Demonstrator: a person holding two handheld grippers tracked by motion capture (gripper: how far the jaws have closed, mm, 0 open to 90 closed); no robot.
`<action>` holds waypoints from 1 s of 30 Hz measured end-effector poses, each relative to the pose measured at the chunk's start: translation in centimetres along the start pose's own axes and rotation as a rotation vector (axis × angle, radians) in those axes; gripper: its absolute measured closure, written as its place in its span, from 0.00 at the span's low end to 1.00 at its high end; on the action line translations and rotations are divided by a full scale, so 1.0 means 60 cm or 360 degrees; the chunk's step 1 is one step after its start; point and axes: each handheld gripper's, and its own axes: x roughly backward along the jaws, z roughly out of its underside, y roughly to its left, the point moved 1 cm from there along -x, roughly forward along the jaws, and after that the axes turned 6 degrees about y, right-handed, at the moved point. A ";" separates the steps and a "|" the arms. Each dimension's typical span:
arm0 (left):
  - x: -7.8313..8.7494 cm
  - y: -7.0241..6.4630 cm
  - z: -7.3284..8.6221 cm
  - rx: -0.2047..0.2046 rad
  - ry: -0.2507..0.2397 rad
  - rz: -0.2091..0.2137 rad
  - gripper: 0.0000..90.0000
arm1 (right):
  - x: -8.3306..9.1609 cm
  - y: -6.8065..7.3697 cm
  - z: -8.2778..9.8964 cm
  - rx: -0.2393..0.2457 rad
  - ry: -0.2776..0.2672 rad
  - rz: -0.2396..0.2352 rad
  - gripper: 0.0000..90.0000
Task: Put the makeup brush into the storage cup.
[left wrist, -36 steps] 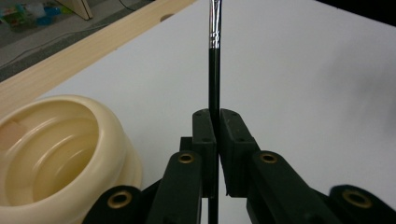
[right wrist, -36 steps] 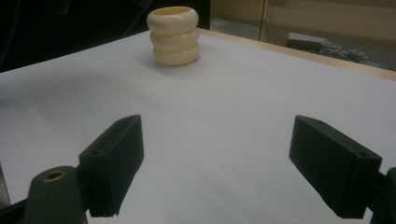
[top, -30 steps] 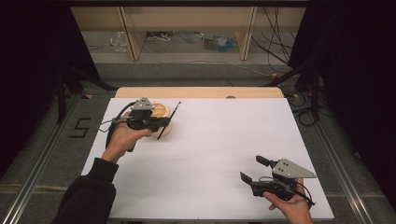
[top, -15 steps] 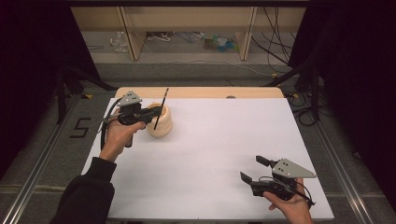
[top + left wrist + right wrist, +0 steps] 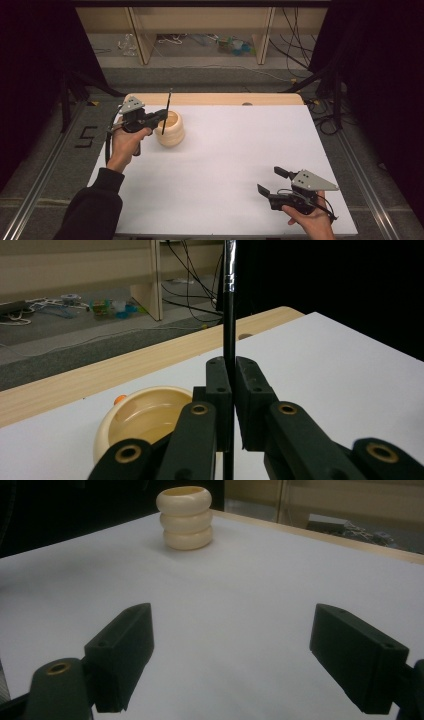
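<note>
A: Pinching a thin black brush (image 5: 166, 111), the left claw (image 5: 161, 116) sits at the far left of the white tabletop (image 5: 235, 165), right beside the cream holder (image 5: 170, 129).

B: How is the brush held?

A: In the left claw's own view its two black pads are pressed together on the black handle (image 5: 229, 335), which stands upright between them; a silver band (image 5: 229, 265) shows higher up the stem. In the high view the brush runs nearly vertical, its lower end in front of the holder's rim.

B: And the holder itself?

A: It stands upright on the tabletop, a ribbed cream pot of three stacked rings (image 5: 184, 518), open at the top. From the left claw's view its hollow inside (image 5: 145, 417) lies just below and left of the pads.

B: The other hand?

A: The right claw (image 5: 274, 181) is near the front right corner, well apart from the holder, its jaws spread wide with nothing between them.
</note>
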 end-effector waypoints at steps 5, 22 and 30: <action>0.000 0.001 -0.002 0.0003 -0.0020 -0.0019 0.95 | 0.001 0.000 0.000 0.0009 0.0010 0.0013 0.21; -0.014 0.018 -0.011 0.0044 -0.0065 -0.0069 0.95 | 0.002 -0.003 0.000 0.0005 0.0023 0.0030 0.21; -0.031 0.018 -0.024 0.0025 -0.0071 -0.0094 0.95 | -0.002 -0.003 0.001 -0.0009 0.0000 0.0015 0.21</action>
